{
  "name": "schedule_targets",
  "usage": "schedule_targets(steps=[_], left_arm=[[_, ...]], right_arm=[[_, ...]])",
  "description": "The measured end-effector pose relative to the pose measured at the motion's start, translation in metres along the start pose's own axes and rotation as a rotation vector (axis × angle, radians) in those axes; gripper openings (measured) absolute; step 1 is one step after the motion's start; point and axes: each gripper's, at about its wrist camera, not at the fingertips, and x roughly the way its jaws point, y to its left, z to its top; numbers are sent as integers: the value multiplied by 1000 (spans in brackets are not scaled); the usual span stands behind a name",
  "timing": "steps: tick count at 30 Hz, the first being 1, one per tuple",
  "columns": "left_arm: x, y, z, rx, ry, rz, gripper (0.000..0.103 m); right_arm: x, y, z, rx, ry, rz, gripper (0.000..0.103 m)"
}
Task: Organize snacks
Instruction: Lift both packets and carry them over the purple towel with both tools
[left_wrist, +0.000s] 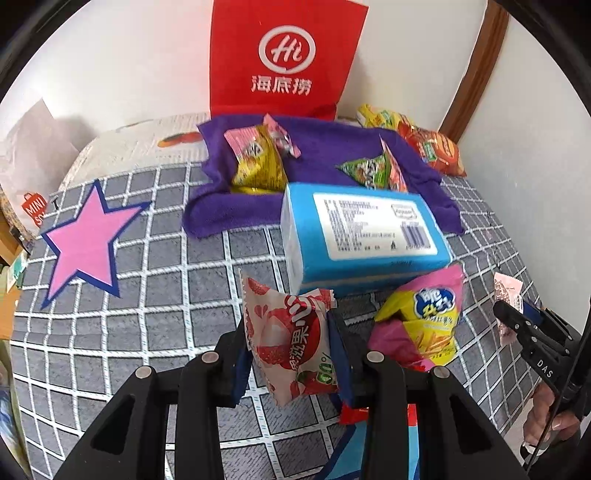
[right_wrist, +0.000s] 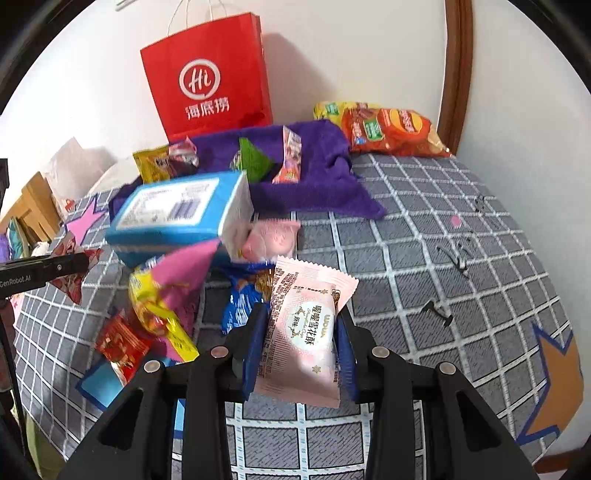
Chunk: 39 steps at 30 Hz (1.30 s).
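My left gripper (left_wrist: 290, 334) is shut on a strawberry-printed snack packet (left_wrist: 291, 314) and holds it above the grey checked bedcover (left_wrist: 147, 288). My right gripper (right_wrist: 301, 330) is shut on a pale pink pastry packet (right_wrist: 306, 306), also clear of the cover. Between them lie a yellow-and-pink chips packet (left_wrist: 424, 317), a blue wrapper (right_wrist: 243, 295) and a red one (right_wrist: 122, 339). Behind these stands a blue tissue box (left_wrist: 362, 236). A purple cloth (left_wrist: 325, 147) further back carries a few small snack packets.
A red paper bag (left_wrist: 284, 55) stands against the white wall behind the cloth. Orange and yellow chip bags (right_wrist: 391, 129) lie at the back right by a wooden door frame (right_wrist: 458, 74). Black binder clips (right_wrist: 439, 310) are scattered on the right. A white shopping bag (left_wrist: 29, 162) sits at the left.
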Motion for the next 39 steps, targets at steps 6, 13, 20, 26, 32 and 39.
schedule_targets(steps=[6,13,20,26,32,39], left_arm=[[-16,3,15,-4,-39,8,36],[-31,3,35,4,-79,14,36],[-33,1,51,17,-88,5,36],[-31,1,64,20,-96,-2,36],[-25,-2,75,21,-95,-19,36],[-11,0,85,16,-84,-21,36]], right_arm=[[-14,5,24,2,-36,10,36],[-27,13,54,-2,-75,31,36],[-31,19,80,-16,-103,24,36],[-30,22,95,-30,-119,29,36],[-19,25,104,-33,-106,33,36],[-6,25,112,-40,-97,35,36]])
